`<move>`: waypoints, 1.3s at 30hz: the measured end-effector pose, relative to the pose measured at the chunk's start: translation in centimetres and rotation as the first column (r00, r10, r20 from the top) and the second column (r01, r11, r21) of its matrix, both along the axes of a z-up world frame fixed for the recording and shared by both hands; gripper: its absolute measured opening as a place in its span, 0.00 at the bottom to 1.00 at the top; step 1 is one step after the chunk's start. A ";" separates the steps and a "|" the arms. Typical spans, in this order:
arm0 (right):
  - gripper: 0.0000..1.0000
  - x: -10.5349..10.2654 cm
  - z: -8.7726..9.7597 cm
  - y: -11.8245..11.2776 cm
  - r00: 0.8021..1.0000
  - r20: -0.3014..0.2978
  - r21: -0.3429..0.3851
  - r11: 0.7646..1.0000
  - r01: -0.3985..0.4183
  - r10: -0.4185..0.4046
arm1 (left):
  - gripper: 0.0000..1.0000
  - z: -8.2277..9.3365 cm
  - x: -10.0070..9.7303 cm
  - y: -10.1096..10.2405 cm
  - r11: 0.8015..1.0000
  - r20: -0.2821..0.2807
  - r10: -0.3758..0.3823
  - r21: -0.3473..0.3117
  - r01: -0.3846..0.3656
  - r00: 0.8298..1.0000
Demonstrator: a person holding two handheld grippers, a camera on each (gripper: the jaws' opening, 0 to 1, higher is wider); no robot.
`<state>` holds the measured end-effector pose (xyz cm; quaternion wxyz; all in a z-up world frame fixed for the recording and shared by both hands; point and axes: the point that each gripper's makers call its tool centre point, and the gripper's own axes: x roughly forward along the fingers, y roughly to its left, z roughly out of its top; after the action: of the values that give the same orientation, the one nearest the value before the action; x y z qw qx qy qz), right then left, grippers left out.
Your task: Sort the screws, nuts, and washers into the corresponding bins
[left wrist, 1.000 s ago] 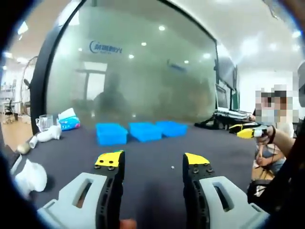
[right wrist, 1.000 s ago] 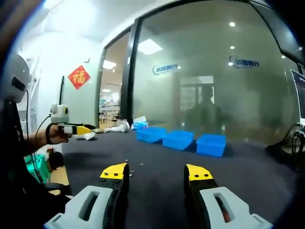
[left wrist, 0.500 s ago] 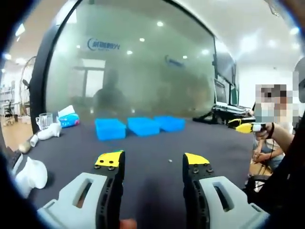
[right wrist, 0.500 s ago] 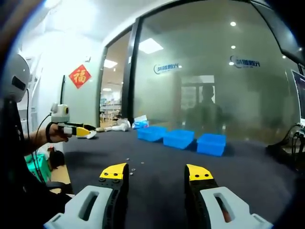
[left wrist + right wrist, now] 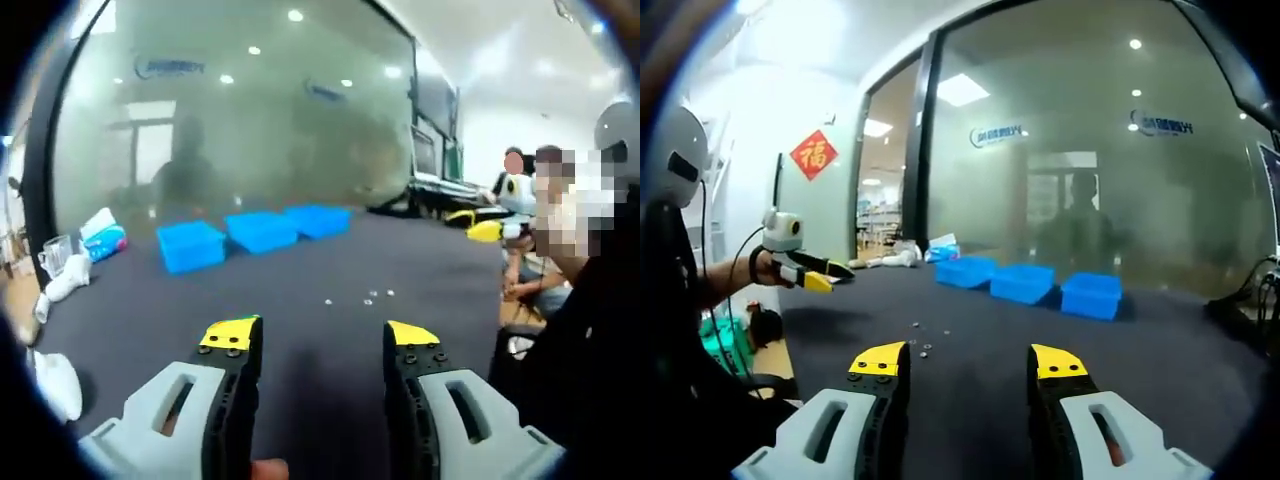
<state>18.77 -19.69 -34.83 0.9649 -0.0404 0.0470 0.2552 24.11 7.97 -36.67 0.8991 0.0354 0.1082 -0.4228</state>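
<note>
While both claws, left (image 5: 318, 337) and right (image 5: 967, 360), hang released over the dark surface (image 5: 1160, 350), I see small hardware (image 5: 368, 296) scattered ahead of them. Three blue bins (image 5: 1028, 282) sit in a row by the frosted glass wall (image 5: 1090, 170). A red sign (image 5: 813, 154) hangs left.

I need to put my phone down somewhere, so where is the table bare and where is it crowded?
Bare dark table lies between the three blue bins and the right tongs. Small scattered hardware crowds the patch ahead of those tongs; cups and wrappers clutter the far end beside the bins.
</note>
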 end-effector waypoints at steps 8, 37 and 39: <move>0.44 0.0 0.0 -0.3 1.000 0.000 0.004 1.000 0.008 -0.008 | 0.47 -0.1 0.9 0.0 0.999 -0.026 -0.041 0.019 0.041 0.999; 0.44 -0.3 -2.2 0.5 0.997 -0.060 -0.043 0.998 -0.040 0.038 | 0.45 -0.6 4.1 -5.3 0.895 -0.115 -0.305 0.304 0.326 0.945; 0.44 -0.4 -2.2 0.6 0.997 -0.062 -0.041 0.998 -0.042 0.039 | 0.43 -0.8 4.4 -5.7 0.884 -0.127 -0.315 0.321 0.339 0.941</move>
<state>18.40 -19.09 -37.03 0.9566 -0.0538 0.0810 0.2747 28.50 2.26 -37.49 0.7909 0.1919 0.2038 -0.5442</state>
